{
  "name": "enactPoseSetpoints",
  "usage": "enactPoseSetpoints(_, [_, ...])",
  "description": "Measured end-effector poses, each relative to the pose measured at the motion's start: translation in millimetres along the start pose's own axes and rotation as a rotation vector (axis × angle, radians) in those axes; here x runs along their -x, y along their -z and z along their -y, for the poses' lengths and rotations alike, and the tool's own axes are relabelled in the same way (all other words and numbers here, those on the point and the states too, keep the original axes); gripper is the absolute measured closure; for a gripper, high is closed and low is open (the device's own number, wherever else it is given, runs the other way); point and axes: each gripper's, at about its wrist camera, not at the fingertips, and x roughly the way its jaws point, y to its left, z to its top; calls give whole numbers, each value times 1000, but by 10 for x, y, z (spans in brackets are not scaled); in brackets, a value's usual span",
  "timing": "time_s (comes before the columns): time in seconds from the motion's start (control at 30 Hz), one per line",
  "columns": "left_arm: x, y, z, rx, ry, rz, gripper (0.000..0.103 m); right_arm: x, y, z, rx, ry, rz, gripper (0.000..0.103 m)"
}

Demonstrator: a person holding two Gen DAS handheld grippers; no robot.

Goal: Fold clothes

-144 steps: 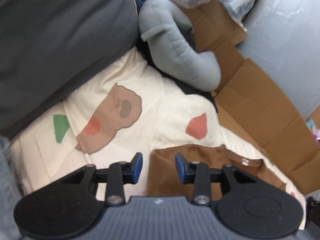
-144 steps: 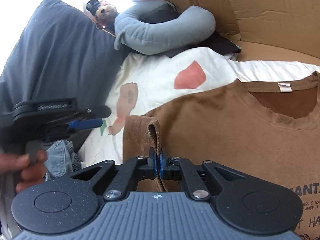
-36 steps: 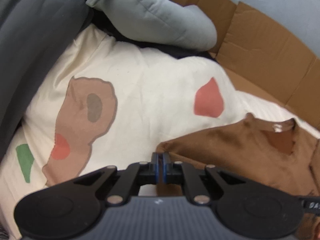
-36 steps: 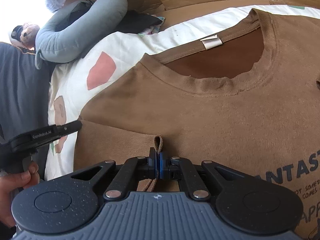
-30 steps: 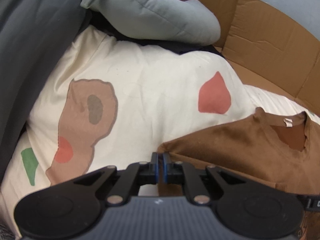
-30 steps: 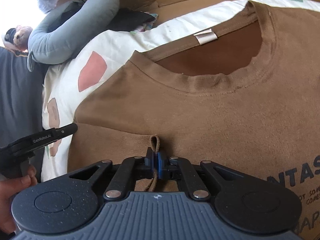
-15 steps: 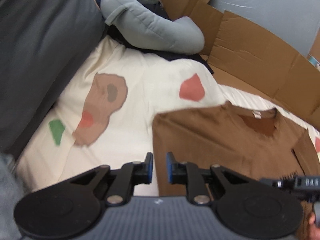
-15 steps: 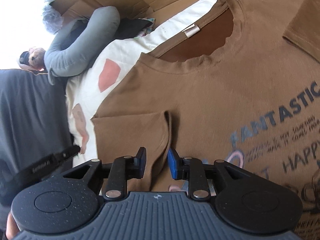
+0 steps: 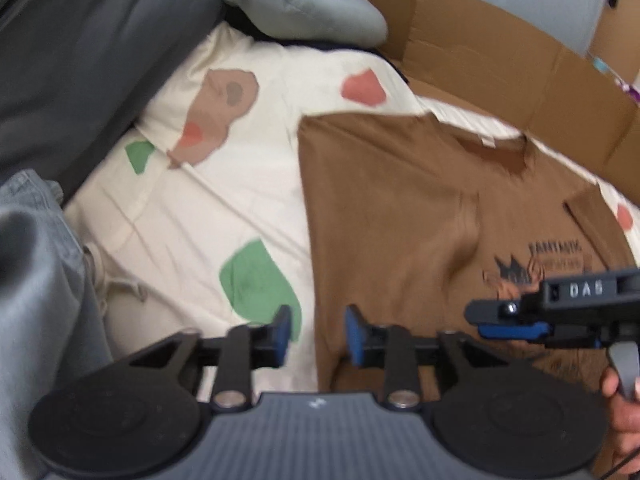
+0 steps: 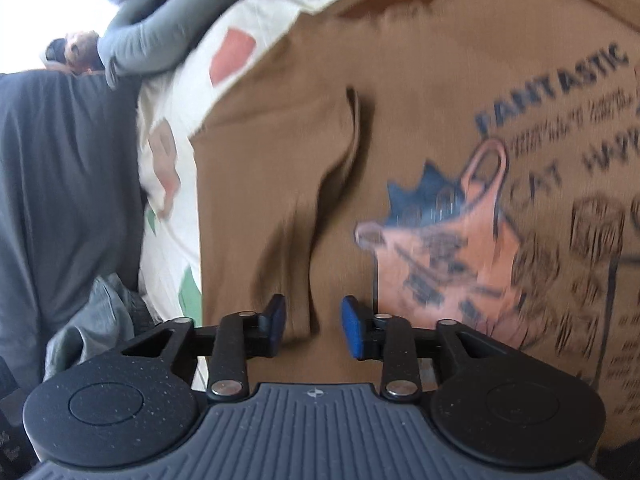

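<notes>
From the left wrist, the left claw (image 9: 314, 336) is hanging with its blue pads apart and nothing between them; its jaws have just been opening. Below it the shirt (image 9: 400, 208), a soft brown tee with a dark print, is lying flat on the sheet (image 9: 192, 220), a cream cotton with green, red and tan blotches. The shirt's left edge is running straight down between the pads (one pad over sheet, one over shirt). Bare sheet is stretching out to the left as far as a grey pillow (image 9: 80, 60). Cardboard (image 9: 500, 68) is walling the far side. The right claw (image 9: 508, 322) is showing at the right edge, over the print, with a hand (image 9: 622, 412) on its handle.

From the right wrist, the right claw (image 10: 313, 330) is also standing open and empty, its jaws just having been parting. The shirt (image 10: 420, 100) is filling most of this view, its sleeve (image 10: 280, 160) folded inward and lying in a soft ridge that is running towards the pads. The picture is blurred.
</notes>
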Motion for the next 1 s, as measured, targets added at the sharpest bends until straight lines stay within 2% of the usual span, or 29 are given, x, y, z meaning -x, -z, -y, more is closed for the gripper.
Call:
enactPoseSetpoints(0.1, [-102,108,32,-26,-25,-38,68,-54,56,-19,-8,1,-14,65])
enactPoseSetpoints(0.2, [-155,200,5,11,-1,-44,73,-108,100,-47,-12,5,-27,65])
enactPoseSetpoints(0.27, [-195,230,17,2,-9,-43,83,-141,117,-69,-1,13,-26,65])
enactPoseSetpoints(0.37, [-226,247,46,-17,-19,-34,92,-170,128,-83,15,15,-22,65])
enactPoseSetpoints(0.4, [-218,243,42,-9,-20,-29,92,-175,128,-87,19,12,-24,66])
enactPoseSetpoints(0.53, [-191,246,3,37,-34,-16,92,-183,116,-104,26,-4,-41,99])
enactPoseSetpoints(0.57, [-185,250,-3,45,-40,-14,92,-171,114,-111,25,-13,-40,102])
enactPoseSetpoints(0.7, [-166,260,-11,55,-62,-16,88,-103,105,-150,19,-44,-28,103])
enactPoseSetpoints(0.77, [-121,267,-23,69,-79,-20,79,-45,107,-169,13,-57,-19,103])
enactPoseSetpoints(0.83, [-24,291,-38,95,-83,-6,80,6,114,-180,14,-64,-16,103])
enactPoseSetpoints(0.9, [66,323,-43,139,-70,6,80,47,110,-180,20,-62,-13,103])
enactPoseSetpoints(1.0, [156,371,-6,224,-6,28,78,86,42,-138,30,-31,18,102])
